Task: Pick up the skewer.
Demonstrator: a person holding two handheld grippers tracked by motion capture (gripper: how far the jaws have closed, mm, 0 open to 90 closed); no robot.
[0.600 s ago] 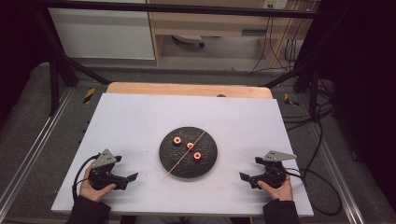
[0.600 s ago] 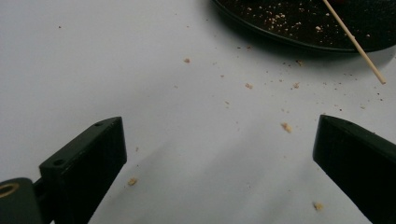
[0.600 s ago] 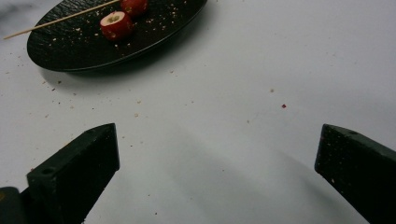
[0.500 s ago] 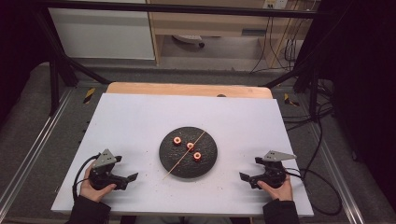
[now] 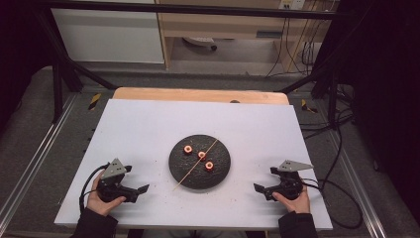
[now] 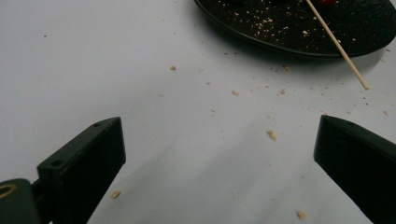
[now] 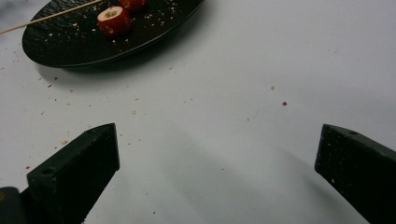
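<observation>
1. The left gripper [image 5: 141, 189] rested on the white table [image 5: 148, 129] at its near left corner, held in the person's left hand [image 5: 101, 203], with its jaws spread wide apart and nothing between them.
2. In the left gripper view, crumbs [image 6: 271, 135] lay scattered on the white surface between the jaws and the plate.
3. The black round plate [image 5: 178, 171] sat near the middle of the table, between the two grippers and well apart from both.
4. Three red cut pieces [image 5: 201, 155], pale at their centres, lay in a short row on the plate.
5. A wooden skewer [image 5: 184, 180] lay diagonally across the plate, its near end overhanging the rim toward the left gripper.
6. The right gripper [image 5: 258, 189] rested at the near right corner in the right hand [image 5: 292, 202], jaws likewise wide apart and empty.
</observation>
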